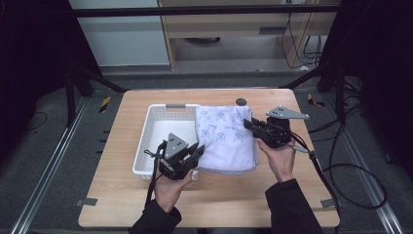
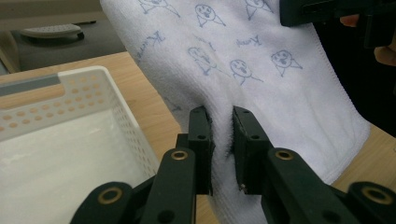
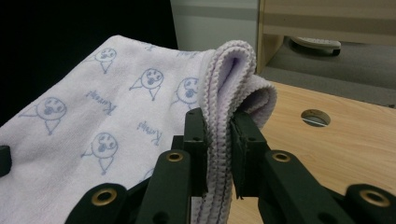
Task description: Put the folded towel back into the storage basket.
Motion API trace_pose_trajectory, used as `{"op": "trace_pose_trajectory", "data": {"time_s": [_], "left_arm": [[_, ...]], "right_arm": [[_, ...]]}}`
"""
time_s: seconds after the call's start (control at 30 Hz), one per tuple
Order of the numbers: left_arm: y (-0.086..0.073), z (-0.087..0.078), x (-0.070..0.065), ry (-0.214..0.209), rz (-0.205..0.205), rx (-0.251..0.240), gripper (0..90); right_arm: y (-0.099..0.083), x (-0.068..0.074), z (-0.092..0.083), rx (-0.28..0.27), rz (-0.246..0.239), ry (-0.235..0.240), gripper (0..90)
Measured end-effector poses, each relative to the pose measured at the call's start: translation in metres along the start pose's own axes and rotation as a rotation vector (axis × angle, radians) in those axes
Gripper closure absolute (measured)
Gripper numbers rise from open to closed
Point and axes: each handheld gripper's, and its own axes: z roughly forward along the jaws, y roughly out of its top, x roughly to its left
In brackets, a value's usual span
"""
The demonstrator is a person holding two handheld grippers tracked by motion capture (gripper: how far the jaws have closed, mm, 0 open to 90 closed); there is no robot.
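I am pinching a folded white towel (image 1: 225, 139) with both tools: my left gripper (image 1: 194, 155) is closing its jaws on the towel's near left edge, and my right gripper (image 1: 249, 125) is clamping the stacked hems at its far right corner (they bulge up between the jaws). The towel, printed with little blue cartoon faces, is draping over the right rim of the white perforated basket (image 1: 158, 123) and onto the wooden table (image 1: 122, 195).
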Motion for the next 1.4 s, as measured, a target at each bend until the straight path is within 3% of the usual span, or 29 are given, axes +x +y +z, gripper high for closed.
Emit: {"op": "trace_pose_trajectory", "data": {"time_s": [0.67, 1.03, 1.4], "left_arm": [[0.006, -0.029, 0.039, 0.056, -0.028, -0.037, 77.9], [0.004, -0.042, 0.058, 0.083, -0.041, -0.043, 77.9], [0.002, -0.052, 0.077, 0.108, -0.064, -0.055, 77.9]], "right_arm": [[0.028, 0.036, 0.035, -0.015, -0.028, 0.028, 78.6], [0.034, 0.050, 0.052, -0.019, -0.025, 0.048, 78.6], [0.042, 0.066, 0.069, -0.015, -0.054, 0.048, 78.6]]}}
